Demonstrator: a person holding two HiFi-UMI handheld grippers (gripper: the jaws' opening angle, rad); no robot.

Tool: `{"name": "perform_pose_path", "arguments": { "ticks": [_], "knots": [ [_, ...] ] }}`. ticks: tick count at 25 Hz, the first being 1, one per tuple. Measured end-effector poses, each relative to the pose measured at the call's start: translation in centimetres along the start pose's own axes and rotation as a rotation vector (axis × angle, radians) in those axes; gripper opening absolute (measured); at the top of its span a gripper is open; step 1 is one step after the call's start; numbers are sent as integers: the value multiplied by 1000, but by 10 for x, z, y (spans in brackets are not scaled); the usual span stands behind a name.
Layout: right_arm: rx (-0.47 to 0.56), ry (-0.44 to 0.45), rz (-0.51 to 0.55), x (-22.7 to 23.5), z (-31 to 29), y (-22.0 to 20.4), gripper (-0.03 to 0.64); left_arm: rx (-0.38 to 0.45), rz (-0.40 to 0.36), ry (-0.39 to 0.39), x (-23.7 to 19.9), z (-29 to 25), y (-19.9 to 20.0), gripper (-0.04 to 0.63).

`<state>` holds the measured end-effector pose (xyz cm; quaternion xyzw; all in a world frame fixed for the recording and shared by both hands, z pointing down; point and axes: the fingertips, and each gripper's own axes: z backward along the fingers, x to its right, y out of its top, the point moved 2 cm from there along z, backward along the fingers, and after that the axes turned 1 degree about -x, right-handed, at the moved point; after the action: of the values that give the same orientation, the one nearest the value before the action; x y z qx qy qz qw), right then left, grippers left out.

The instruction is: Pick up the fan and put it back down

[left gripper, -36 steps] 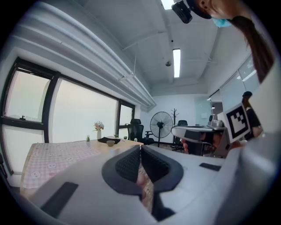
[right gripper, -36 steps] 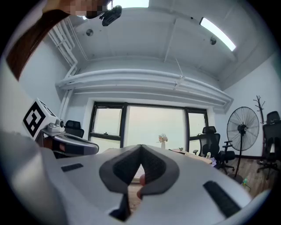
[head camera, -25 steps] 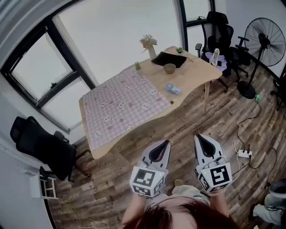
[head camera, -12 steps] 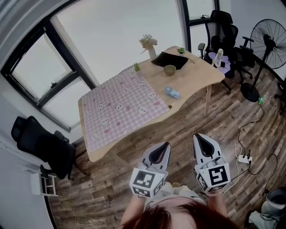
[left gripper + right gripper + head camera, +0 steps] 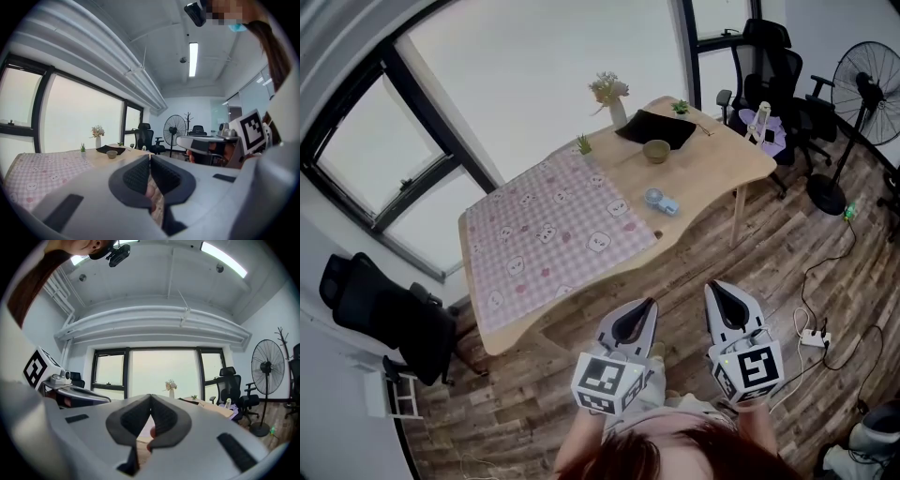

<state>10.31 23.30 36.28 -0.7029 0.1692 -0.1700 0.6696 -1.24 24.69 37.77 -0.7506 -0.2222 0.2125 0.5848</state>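
Note:
A small light-blue fan [image 5: 661,202] lies on the wooden table [image 5: 712,164], just right of the pink checked cloth [image 5: 553,234]. Both grippers hang side by side over the wooden floor, well short of the table's near edge and pointing toward it. My left gripper [image 5: 649,305] is shut with nothing in it; its dark pads meet in the left gripper view [image 5: 150,157]. My right gripper [image 5: 719,288] is likewise shut and empty, pads touching in the right gripper view [image 5: 150,396]. The small fan cannot be made out in either gripper view.
On the table stand a bowl [image 5: 655,148], a black mat [image 5: 656,127], a flower vase [image 5: 610,94] and small plants. A tall black pedestal fan [image 5: 862,84] and office chairs [image 5: 769,56] are at the right, another black chair [image 5: 384,314] at the left. A power strip [image 5: 813,337] with cables lies on the floor.
The whole view has shifted: the table has drifted slightly left and nearer as the person steps toward it. Both grippers stay shut and keep their places side by side.

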Motion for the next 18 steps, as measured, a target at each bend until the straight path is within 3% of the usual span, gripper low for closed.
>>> {"name": "perform_pose_path", "arguments": {
  "ticks": [18],
  "knots": [
    [-44, -55, 6, 34, -141, 0, 0, 5, 23, -103, -109, -99, 25, 14]
  ]
}}
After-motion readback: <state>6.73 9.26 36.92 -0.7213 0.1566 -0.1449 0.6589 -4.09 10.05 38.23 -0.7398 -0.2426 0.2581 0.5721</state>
